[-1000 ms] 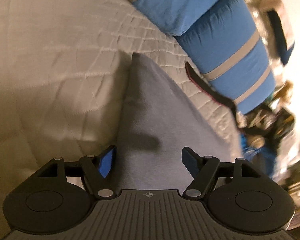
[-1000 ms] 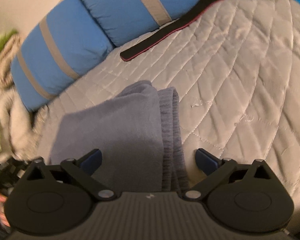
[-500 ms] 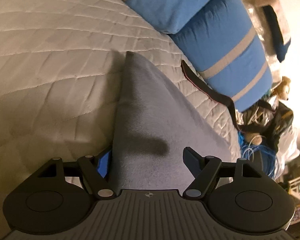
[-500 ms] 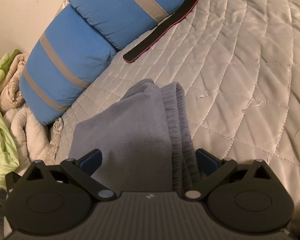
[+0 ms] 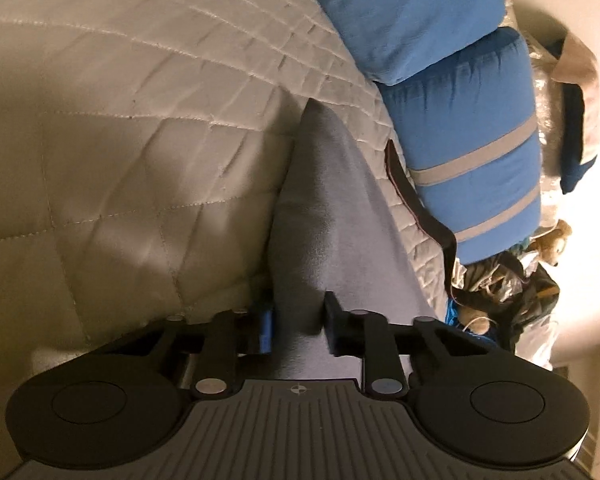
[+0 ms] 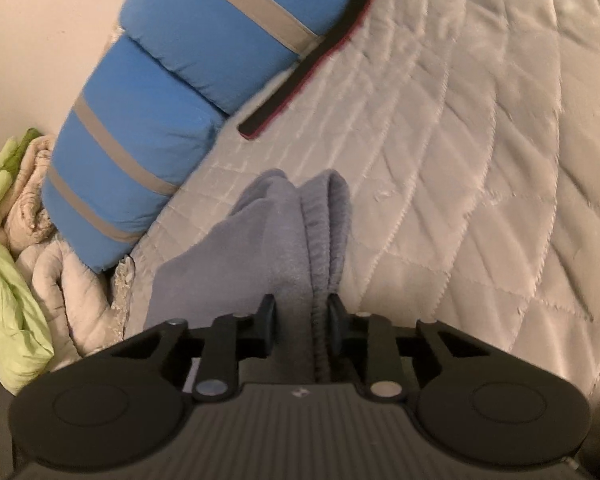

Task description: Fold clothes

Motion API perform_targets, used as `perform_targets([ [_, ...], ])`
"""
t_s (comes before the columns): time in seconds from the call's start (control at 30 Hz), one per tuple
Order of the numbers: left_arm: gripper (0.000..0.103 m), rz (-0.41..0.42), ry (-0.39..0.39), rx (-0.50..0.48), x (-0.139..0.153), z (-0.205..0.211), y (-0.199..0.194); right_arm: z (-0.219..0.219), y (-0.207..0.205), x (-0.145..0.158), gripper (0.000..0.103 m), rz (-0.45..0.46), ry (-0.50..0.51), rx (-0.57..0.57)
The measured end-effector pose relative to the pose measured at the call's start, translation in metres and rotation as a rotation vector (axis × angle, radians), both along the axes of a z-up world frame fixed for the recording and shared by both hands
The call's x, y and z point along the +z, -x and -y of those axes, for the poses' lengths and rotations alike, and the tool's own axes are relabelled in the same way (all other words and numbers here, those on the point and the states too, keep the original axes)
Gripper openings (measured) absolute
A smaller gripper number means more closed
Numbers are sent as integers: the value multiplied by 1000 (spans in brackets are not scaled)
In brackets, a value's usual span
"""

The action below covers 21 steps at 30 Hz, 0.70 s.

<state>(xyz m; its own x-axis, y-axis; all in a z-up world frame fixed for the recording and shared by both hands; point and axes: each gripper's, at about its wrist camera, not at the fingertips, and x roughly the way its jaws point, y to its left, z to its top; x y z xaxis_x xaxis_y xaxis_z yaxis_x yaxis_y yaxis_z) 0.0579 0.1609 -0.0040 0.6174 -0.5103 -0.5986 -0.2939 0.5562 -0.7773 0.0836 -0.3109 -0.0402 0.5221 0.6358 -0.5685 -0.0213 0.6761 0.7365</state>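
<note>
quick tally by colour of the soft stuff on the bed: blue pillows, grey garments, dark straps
blue pillows: 2
grey garment, pinched by the left gripper and the right gripper: 1
dark strap: 1
total: 4

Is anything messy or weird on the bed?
A little. A long black strap lies loose across the quilt beside the blue pillows. Past the bed's edge, blankets sit in a crumpled heap. The grey garment looks fine: both the left claw and right claw pinch it.
</note>
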Motion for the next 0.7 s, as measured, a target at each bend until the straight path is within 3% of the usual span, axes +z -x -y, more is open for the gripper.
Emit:
perform_targets([
  [0.27,15,157,-221,-64,51,21,10,-1,-2,21,26,115,-34,7],
  [0.7,15,212,-312,-45,81,18,-22,-24,-56,46,26,234,23,45],
])
